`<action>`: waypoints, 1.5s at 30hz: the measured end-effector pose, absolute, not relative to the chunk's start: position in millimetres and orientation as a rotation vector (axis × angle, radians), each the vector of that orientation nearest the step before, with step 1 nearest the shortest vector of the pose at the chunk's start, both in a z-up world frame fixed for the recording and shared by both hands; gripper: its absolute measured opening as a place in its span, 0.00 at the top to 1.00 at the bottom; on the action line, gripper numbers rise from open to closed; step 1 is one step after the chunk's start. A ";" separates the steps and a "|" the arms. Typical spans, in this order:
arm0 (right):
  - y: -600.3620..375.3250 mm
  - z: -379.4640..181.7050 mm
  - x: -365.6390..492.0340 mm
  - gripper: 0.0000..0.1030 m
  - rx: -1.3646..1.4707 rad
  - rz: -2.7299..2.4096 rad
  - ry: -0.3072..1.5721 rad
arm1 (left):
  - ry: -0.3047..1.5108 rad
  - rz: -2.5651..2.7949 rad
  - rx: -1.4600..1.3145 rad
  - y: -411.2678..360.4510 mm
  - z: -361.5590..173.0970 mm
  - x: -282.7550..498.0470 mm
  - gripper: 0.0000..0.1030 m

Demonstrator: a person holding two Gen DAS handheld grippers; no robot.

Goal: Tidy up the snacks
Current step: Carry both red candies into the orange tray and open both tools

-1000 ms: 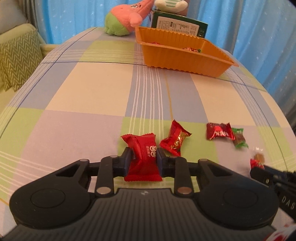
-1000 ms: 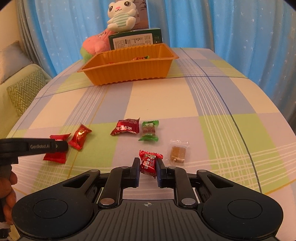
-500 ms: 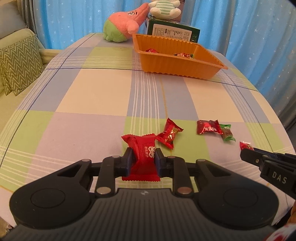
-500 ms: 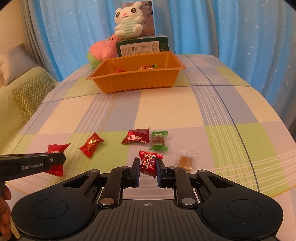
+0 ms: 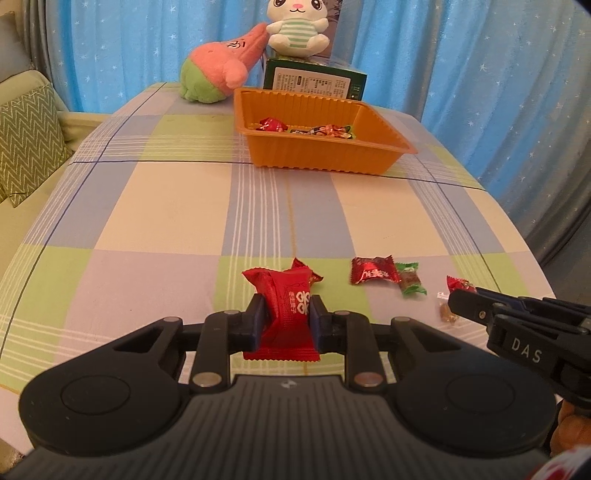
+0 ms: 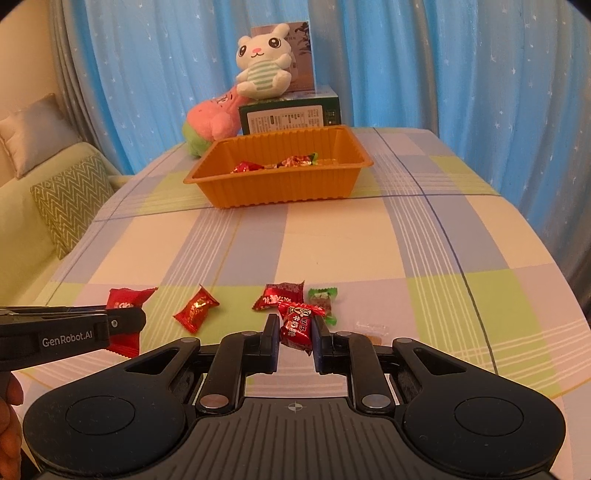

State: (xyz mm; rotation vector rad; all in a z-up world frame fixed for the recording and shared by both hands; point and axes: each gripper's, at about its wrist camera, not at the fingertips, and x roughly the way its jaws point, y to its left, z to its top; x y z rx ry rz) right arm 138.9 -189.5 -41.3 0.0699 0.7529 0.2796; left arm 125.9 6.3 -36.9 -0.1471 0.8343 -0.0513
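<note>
My left gripper (image 5: pixel 286 317) is shut on a flat red snack packet (image 5: pixel 288 314), held above the checked tablecloth. My right gripper (image 6: pixel 294 330) is shut on a small red wrapped candy (image 6: pixel 297 325), also lifted off the cloth. Loose on the cloth lie a red twisted candy (image 6: pixel 195 308), a dark red packet (image 6: pixel 277 295), a green-ended candy (image 6: pixel 323 297) and a clear-wrapped brown sweet (image 6: pixel 371 328). An orange tray (image 6: pixel 280 186) with several candies inside stands at the far end. In the right wrist view the left gripper (image 6: pixel 122 321) shows at the left edge with its red packet (image 6: pixel 127 299).
Behind the orange tray (image 5: pixel 321 158) sit a green box (image 5: pixel 314 79), a pink and green plush (image 5: pixel 218 70) and a white bunny plush (image 5: pixel 295 26). Blue curtains hang behind the table. A sofa with a zigzag cushion (image 5: pixel 26 147) stands to the left. The right gripper (image 5: pixel 517 332) shows at the right edge.
Both grippers have risen from the cloth, each carrying its candy. More of the tray's inside and the plush toys behind it have come into view.
</note>
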 end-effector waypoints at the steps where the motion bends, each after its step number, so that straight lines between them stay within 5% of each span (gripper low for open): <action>1: -189.6 -39.8 139.2 0.83 0.069 0.281 0.751 | 0.835 -0.056 -0.146 5.6 -35.5 126.9 0.78; 19: -198.5 -17.0 184.7 0.83 0.066 0.289 0.735 | 0.803 -0.122 -0.118 0.6 -4.4 176.3 0.78; 45: -180.2 17.1 355.4 0.83 0.043 0.391 0.726 | 0.763 -0.163 -0.071 18.1 27.3 327.4 0.78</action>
